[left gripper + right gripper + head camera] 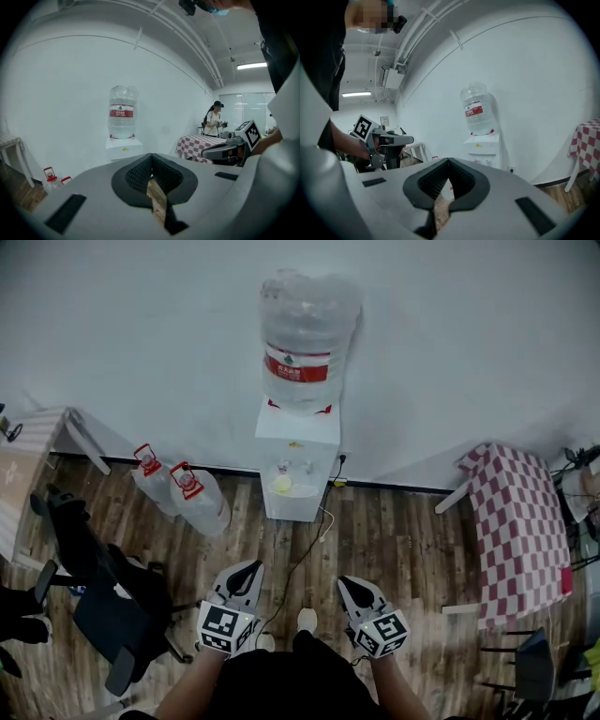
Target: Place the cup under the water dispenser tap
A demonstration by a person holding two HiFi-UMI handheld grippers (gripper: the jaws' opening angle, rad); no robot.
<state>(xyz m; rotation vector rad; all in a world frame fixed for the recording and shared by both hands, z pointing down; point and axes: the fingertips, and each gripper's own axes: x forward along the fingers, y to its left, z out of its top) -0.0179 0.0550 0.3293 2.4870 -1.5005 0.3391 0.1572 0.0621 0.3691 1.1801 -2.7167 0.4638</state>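
- A pale desk (37, 442) stood at the far left against the wall, with a black office chair (103, 601) nearer on the wooden floor (403, 540).
- Two spare water bottles (183, 493) with red handles sat on the floor just left of the water dispenser (298, 451).
- The left gripper (246, 570) was held low and near, well apart from the dispenser. Its jaws were pressed together with nothing between them.
- The white dispenser stood at the far wall in the centre, a large clear bottle (302, 338) with a red label upended on top.
- What looked like the cup (282, 484), small and yellowish, sat in the dispenser's recess below the taps; neither gripper touched it.
- A thin cable (309, 545) trailed from the dispenser's base across the floor toward the person.
- The right gripper (352, 587) was level with the left one, its jaws likewise closed and empty.
- A desk under a red-and-white checked cloth (520, 531) stood at the right, and a person (214, 119) stood beyond it.
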